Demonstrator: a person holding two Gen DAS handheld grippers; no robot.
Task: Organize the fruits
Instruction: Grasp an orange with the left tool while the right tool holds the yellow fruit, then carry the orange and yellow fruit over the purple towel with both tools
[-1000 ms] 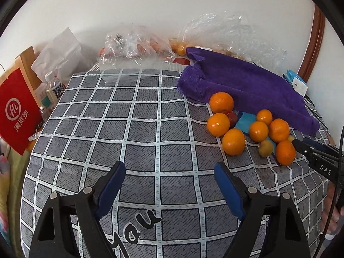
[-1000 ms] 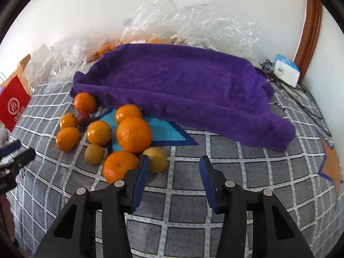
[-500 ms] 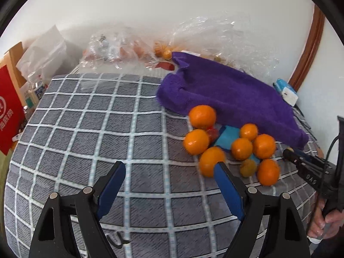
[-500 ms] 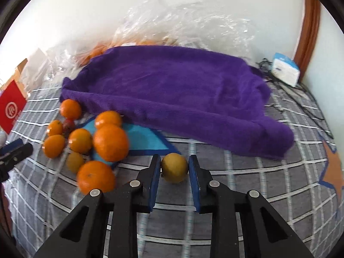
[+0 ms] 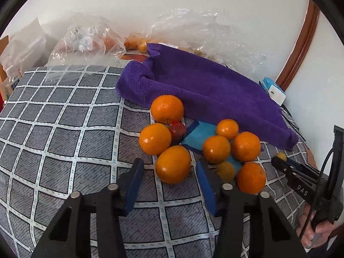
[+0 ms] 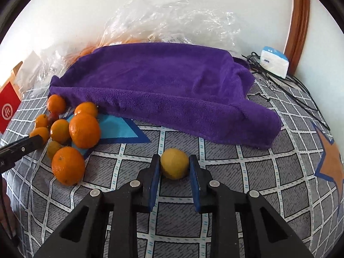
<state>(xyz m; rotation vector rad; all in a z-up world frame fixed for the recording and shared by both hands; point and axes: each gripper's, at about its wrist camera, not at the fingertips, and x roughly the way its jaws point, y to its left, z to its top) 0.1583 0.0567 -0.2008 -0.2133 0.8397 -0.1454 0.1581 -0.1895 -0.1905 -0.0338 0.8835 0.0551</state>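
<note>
Several oranges lie in a cluster on the checked cloth, with a small red fruit (image 5: 177, 130) and a small yellow fruit (image 5: 225, 169) among them. My left gripper (image 5: 169, 177) is open, its jaws on either side of the nearest orange (image 5: 173, 164), not touching it. My right gripper (image 6: 174, 167) is shut on a yellow fruit (image 6: 174, 163) and holds it to the right of the cluster (image 6: 84, 130). The right gripper also shows in the left wrist view (image 5: 281, 160), with the yellow fruit at its tip. A purple towel (image 5: 206, 86) lies behind the fruits.
Clear plastic bags with more fruit (image 5: 86, 40) lie at the back by the wall. A white and blue box (image 6: 274, 61) with black cables sits at the back right. A red carton (image 6: 7, 109) stands at the left edge.
My left gripper has moved forward and right up to the nearest orange. My right gripper closed on the yellow fruit and carried it right, away from the cluster.
</note>
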